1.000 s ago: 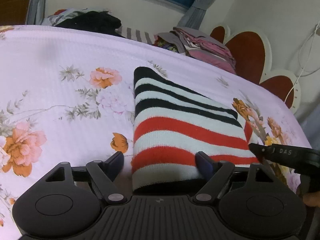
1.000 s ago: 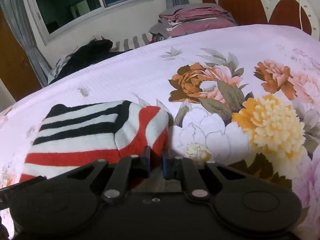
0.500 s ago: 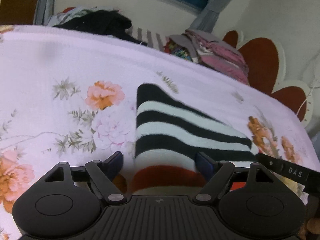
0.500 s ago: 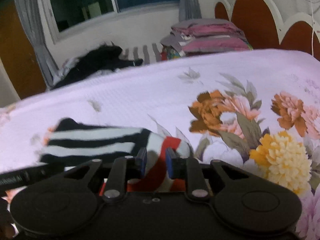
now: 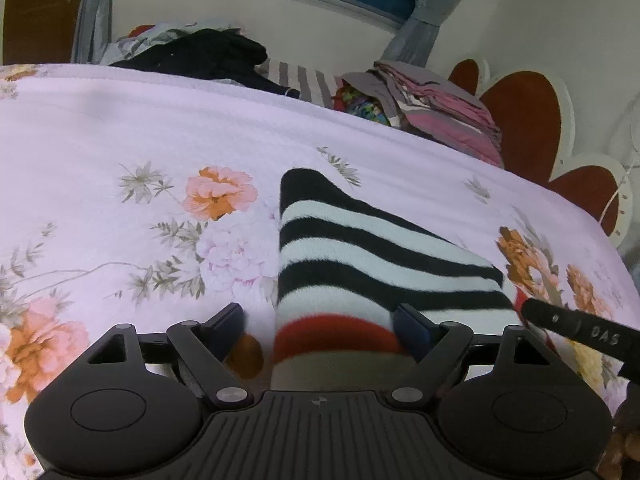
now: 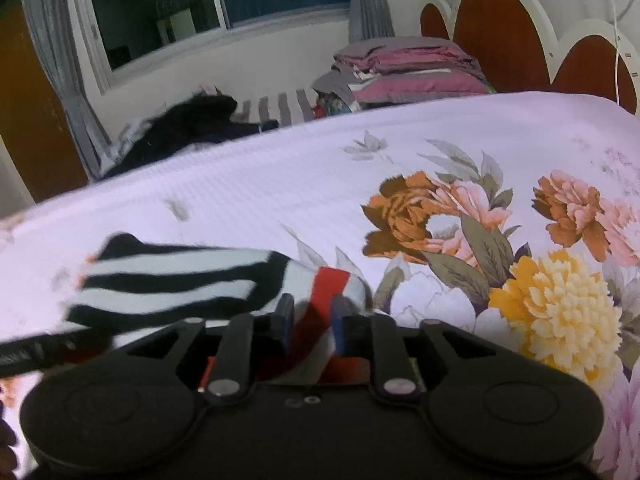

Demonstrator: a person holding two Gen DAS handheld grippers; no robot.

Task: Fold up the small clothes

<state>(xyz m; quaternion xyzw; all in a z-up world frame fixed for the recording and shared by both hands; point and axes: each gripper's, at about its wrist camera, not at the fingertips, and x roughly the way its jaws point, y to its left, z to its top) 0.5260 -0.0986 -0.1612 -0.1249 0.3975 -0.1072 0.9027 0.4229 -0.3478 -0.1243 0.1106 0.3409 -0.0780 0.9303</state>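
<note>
A small knit garment with black, white and red stripes lies on the floral pink bedspread. My left gripper is open, its fingers either side of the garment's near red-striped edge. My right gripper is shut on the garment's red-striped corner, which is lifted and folded toward the black-and-white part. The right gripper's finger shows at the right of the left wrist view.
A stack of folded pink and grey clothes and a dark heap of clothes lie past the bed's far edge. A red and white headboard stands at the right. A window is behind.
My right gripper has lifted the red corner and carried it over the garment, so fewer red stripes show. Both cameras have risen and tilted. The left gripper stays open.
</note>
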